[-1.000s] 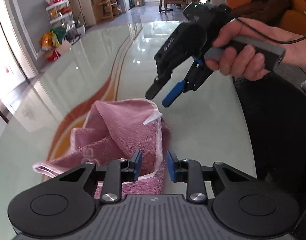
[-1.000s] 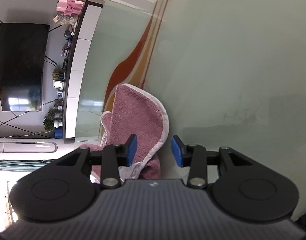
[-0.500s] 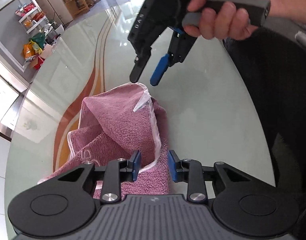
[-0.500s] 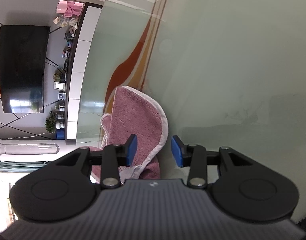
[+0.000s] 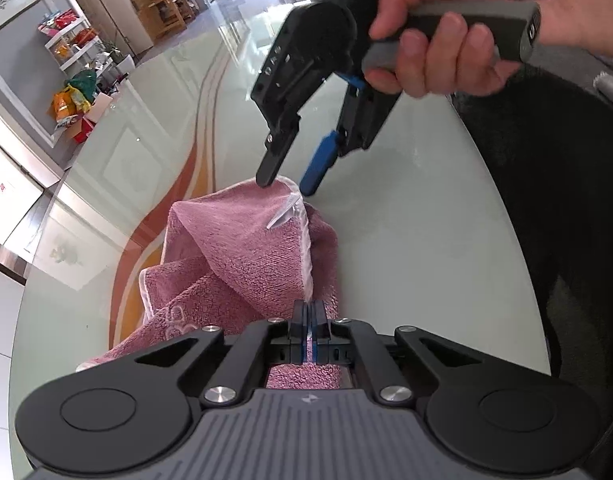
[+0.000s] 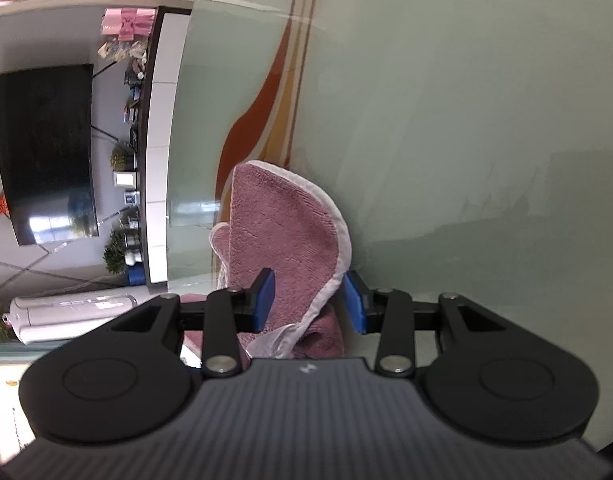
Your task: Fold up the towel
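A crumpled pink towel (image 5: 242,264) with a white hem lies on the pale green glass table (image 5: 406,240). My left gripper (image 5: 308,322) is shut on the towel's near white edge. My right gripper (image 5: 286,184), seen from the left wrist view, hangs open over the towel's far corner, where a clear tag (image 5: 284,212) sticks out. In the right wrist view the open right gripper (image 6: 309,300) straddles that raised towel corner (image 6: 282,232); its blue pads (image 6: 266,296) stand apart on either side of the hem.
The table has an orange and brown curved band (image 5: 194,168) under the towel. The person's dark-clothed body (image 5: 554,200) is at the right table edge. Shelves (image 5: 70,52) and a television (image 6: 46,152) stand beyond the far edge.
My left gripper has shut on the towel's near edge. My right gripper has come down so that the far corner sits between its open fingers.
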A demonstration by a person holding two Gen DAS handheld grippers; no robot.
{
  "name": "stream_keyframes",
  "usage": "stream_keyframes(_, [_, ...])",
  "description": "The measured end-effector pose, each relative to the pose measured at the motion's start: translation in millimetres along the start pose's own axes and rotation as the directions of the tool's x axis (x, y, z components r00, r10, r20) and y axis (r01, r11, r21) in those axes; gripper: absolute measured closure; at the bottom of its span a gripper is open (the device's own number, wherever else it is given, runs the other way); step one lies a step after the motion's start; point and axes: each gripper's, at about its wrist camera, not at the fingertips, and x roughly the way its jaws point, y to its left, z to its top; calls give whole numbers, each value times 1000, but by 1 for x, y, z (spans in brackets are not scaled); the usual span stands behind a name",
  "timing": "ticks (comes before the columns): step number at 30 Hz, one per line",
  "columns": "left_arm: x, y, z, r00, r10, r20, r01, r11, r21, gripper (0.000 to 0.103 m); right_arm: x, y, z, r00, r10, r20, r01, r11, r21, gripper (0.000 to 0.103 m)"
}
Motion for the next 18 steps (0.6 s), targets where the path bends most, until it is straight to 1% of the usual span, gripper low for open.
stream_keyframes(3, [-4,1,0,1000,4,12,-4,1000,-7,101,2,0,-1,1000,9,6,-9,999,43,66])
stream_keyframes(8, [-8,2,-2,999,12,30,-11,1000,-19,101,7,-8,-10,999,38,-28,-34,993,115,66])
stream_keyframes(11, [-8,2,-2,999,13,34,-12,1000,-22,101,8,-10,-12,998,54,-12,-52,989,136,66])
stream_keyframes(13, [-8,0,-2,999,9,34,-8,1000,-23,101,5,-5,-6,999,40,25,-42,994,105,67])
stream_keyframes(15, [-8,-1,-3,999,5,34,-4,1000,-22,101,1,2,1,998,17,66,-21,998,52,73])
stream_keyframes(16, [-8,-3,-3,999,5,35,-4,1000,-22,101,3,6,4,998,7,68,-9,1000,25,87])
stream_keyframes(17, [-8,-3,-4,999,5,36,-4,1000,-25,101,4,9,6,998,-1,69,1,1000,3,96])
stream_keyframes(18, [-8,-4,-5,999,5,37,-4,1000,-31,101,5,12,6,997,-10,74,12,1000,-17,96])
